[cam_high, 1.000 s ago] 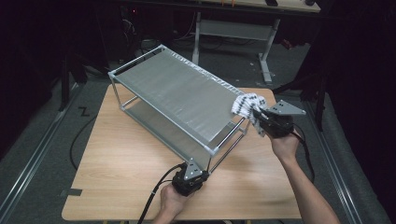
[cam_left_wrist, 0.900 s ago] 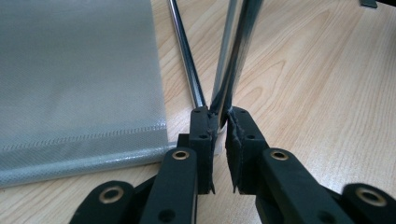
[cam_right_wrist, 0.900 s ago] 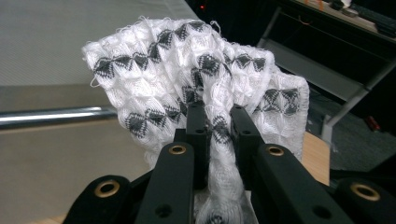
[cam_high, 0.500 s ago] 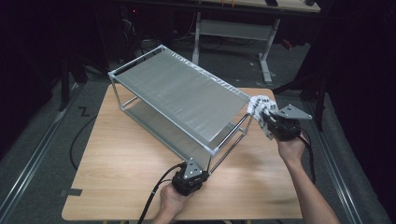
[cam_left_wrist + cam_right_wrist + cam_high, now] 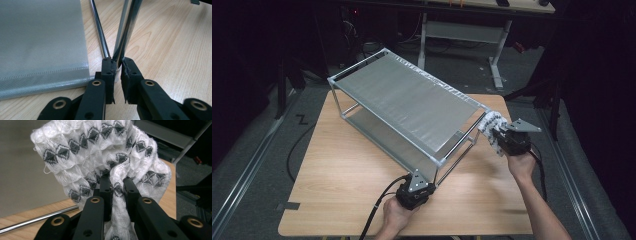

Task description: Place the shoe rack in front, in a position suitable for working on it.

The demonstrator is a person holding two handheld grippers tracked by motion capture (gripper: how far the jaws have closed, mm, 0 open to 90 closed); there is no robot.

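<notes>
One two-tier rack, one patterned white cloth, two hand-held grippers, one wooden table.

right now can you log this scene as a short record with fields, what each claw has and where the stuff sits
left claw: shut on the shelf leg, low at the near corner
right claw: shut on the cloth, white with dark diamond marks
cloth position: by the right end of the rack, close to its top edge; contact cannot be told
rack: two grey shelves on a metal frame, set at an angle on the table
table: light wood
</notes>
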